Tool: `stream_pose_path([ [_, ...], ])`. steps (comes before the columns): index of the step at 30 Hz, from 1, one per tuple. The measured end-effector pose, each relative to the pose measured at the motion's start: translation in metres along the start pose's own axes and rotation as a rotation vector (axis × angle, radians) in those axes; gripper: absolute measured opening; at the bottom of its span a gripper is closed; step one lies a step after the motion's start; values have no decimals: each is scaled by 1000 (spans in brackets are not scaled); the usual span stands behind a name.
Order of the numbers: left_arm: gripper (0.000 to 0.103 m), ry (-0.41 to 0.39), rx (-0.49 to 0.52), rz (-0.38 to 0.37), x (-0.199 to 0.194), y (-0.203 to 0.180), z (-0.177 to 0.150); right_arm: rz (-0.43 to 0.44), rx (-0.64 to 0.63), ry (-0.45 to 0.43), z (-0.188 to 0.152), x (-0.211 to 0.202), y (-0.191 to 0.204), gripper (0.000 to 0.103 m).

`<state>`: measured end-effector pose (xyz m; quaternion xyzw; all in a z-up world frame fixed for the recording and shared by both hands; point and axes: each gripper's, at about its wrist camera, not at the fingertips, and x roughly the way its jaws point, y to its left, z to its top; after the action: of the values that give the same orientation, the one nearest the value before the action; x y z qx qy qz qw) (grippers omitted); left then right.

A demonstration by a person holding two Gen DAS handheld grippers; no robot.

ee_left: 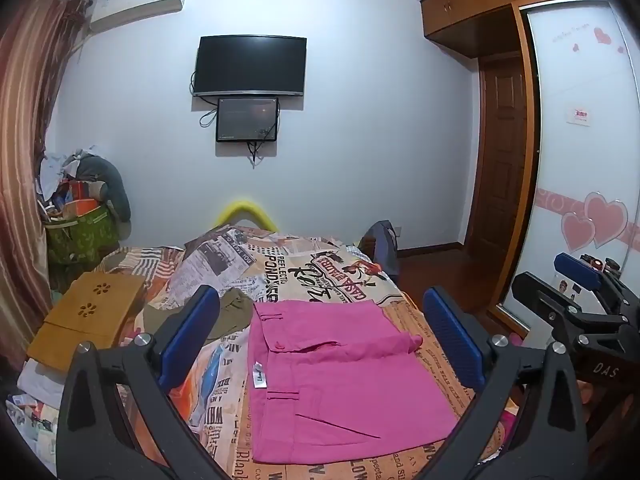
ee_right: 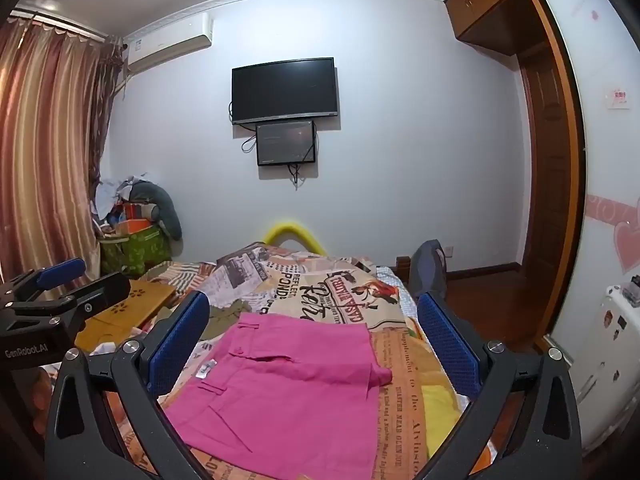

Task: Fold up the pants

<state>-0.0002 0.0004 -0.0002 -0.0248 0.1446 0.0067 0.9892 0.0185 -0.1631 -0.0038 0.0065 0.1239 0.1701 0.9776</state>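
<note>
Overhead, both tools hung above the bed, each tilted slightly downward, jaws spread wide and grasping nothing. Left tool [ee_left: 320, 332]: blue pads standing either side of the pink pants [ee_left: 336, 376], well clear of the cloth, no contact. Right tool [ee_right: 316, 340]: same posture, pads apart, pants [ee_right: 288, 384] showing between them but untouched. The right tool also appeared at the right edge of the left wrist view [ee_left: 580, 280], and the left tool at the left edge of the right wrist view [ee_right: 56, 280], so the two sat side by side.

Pants lay flat on the bedspread [ee_left: 320, 272], folded into a compact rectangle, waistband with belt loops toward the left, a white label [ee_left: 259, 376] showing at that edge. One folded end rolled up slightly at the right side.

Bedspread printed with newspaper text and poster art. Olive-green garment [ee_left: 232, 308] crumpled just beyond the pants' far left corner. Wooden lap tray with flower cut-outs [ee_left: 88, 312] on the left part of the bed. Yellow curved footboard piece [ee_left: 244, 208] at the far end.

Farther out: black television [ee_left: 250, 65] on the white wall, smaller screen [ee_left: 247, 119] beneath it, air conditioner [ee_left: 136, 10] upper left, striped curtain [ee_left: 20, 160], wardrobe door with pink hearts [ee_left: 592, 216] at right.
</note>
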Motion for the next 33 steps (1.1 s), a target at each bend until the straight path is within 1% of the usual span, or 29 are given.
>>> stream_pose_path([
  [8,103,0,3,1,1,1,-1,-2,-4,-1,0,0,2,103],
  [13,103,1,6,-2,0,0,3,-1,-3,7,2,0,1,103],
  [24,103,-12,17,12,-1,-2,-1,0,0,7,0,2,4,103],
  [33,103,-13,28,15,-2,-4,-2,5,13,16,-3,5,-2,103],
])
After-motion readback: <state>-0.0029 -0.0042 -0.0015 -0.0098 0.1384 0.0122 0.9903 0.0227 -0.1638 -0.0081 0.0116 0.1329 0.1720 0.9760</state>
